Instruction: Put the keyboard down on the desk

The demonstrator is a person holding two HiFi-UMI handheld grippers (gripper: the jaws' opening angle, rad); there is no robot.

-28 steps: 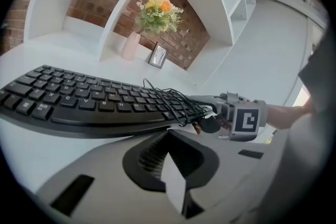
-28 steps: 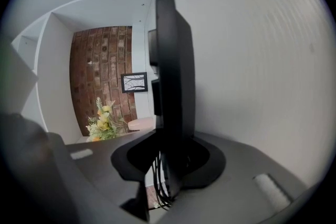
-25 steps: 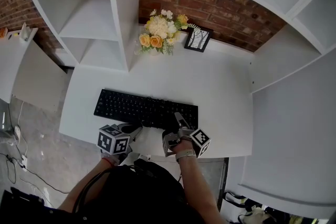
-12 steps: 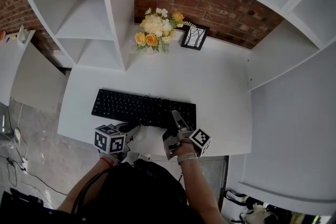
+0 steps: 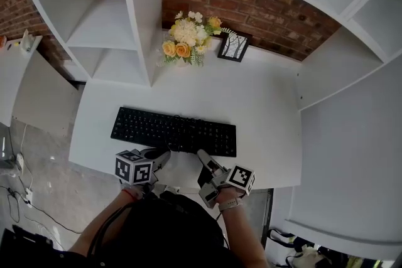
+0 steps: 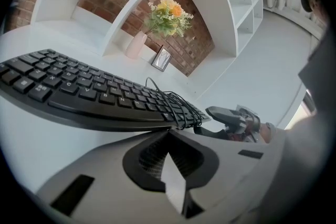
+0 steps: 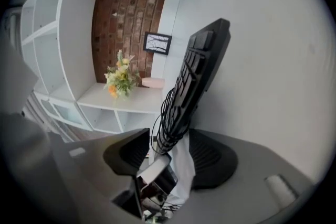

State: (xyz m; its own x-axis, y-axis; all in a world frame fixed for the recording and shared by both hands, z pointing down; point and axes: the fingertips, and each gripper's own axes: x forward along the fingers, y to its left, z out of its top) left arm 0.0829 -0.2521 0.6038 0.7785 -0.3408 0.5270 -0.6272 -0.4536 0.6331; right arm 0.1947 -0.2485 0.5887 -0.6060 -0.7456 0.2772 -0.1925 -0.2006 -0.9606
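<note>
The keyboard (image 5: pixel 174 132) lies flat on the desk (image 5: pixel 257 103), just ahead of both sets of fingertips. Our right gripper (image 5: pixel 206 176) has just swung its jaws wide apart, letting the near edge go; our left gripper (image 5: pixel 162 159) sits pinched closed on nothing. We judge the placing done

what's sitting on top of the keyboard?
A black cable lies looped over the keyboard toward its right end; the rest of its top is bare. The keys beneath the loops are covered.
</note>
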